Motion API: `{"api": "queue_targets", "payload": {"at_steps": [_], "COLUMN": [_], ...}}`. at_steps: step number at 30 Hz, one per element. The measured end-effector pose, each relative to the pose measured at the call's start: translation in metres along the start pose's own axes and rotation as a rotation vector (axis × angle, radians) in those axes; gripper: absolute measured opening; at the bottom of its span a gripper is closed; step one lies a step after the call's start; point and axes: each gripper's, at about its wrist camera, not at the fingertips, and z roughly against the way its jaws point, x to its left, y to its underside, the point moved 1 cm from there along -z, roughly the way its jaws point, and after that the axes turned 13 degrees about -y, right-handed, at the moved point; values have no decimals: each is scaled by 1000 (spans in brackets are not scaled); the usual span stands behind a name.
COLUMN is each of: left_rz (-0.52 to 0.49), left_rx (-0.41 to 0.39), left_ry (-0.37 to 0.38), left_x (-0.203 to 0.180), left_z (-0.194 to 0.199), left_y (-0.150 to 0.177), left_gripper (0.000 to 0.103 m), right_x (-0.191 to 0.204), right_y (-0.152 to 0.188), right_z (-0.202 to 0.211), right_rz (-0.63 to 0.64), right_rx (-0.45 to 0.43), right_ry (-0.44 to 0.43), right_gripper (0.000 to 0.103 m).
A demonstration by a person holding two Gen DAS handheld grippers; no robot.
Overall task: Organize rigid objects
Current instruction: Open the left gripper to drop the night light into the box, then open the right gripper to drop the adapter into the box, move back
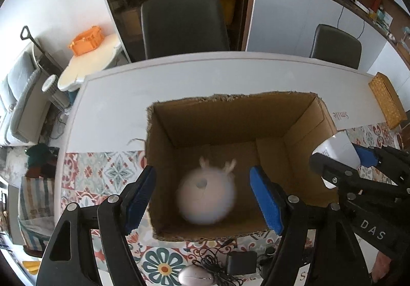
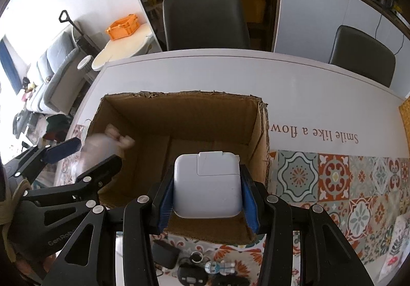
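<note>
The cardboard box stands open-topped on the counter, partly on a patterned tile mat and partly on the plain white surface. Its top edges are ragged.

Left gripper: positioned above the box's near wall, fingers spread wide with nothing between the blue pads. Directly between and beyond them, inside the box outline, is a round white toy with two small pale protrusions on its far side. It is motion-blurred, so whether it rests on the box floor or is in the air cannot be determined. In the right wrist view the same toy appears blurred at the box's left wall, just beyond the left gripper.

Right gripper: fingers closed on a white square power adapter, gripped on its two opposite sides by the blue pads. The adapter sits over the box's near edge, above the interior. In the left wrist view the adapter is seen just outside the box's right wall, held by the right gripper.

On the mat near the box's front wall: a small black adapter with tangled cord, a pinkish oval object, and a small figurine lying down.

Two dark chairs stand at the far side of the counter.
</note>
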Motion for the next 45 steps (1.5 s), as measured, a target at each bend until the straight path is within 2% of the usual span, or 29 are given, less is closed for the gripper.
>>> {"api": "queue_targets", "payload": {"at_steps": [1, 3, 4, 6, 8, 9, 10, 18, 26, 35, 40, 45], "left_rz": [5, 21, 33, 47, 60, 70, 83, 154, 178, 184, 176, 157], "left_rx": [-14, -34, -50, -86, -112, -121, -124, -176, -224, -215, -218, -199], "left_ry": [-15, -46, -64, -102, -135, -137, -139, -131, -103, -69, -81, -88], "left_x": [3, 8, 12, 19, 26, 29, 33, 49, 42, 24, 14, 6], "left_z": [4, 10, 15, 23, 31, 34, 36, 66, 91, 98, 98, 91], "left_y": [0, 3, 5, 10, 15, 18, 21, 50, 73, 101, 120, 138], "left_gripper": [76, 81, 87, 90, 92, 92, 92, 102, 103, 103, 103, 103], "right_x": [0, 3, 2, 5, 9, 11, 13, 23, 24, 21, 11, 3], "right_y": [0, -3, -4, -3, -2, -1, -1, 22, 57, 100, 124, 145], "right_z": [0, -3, -3, -2, 0, 2, 4, 45, 84, 108, 111, 102], "right_rz": [0, 5, 6, 9, 22, 24, 25, 15, 2, -2, -29, -65], "right_rx": [-1, 3, 3, -5, -20, -29, -40, -150, -245, -324, -336, -309], "right_ry": [-1, -4, -7, -7, -4, 5, 16, 67, 79, 136, 138, 136], "right_gripper": [46, 46, 46, 47, 57, 68, 72, 75, 79, 83, 83, 83]}}
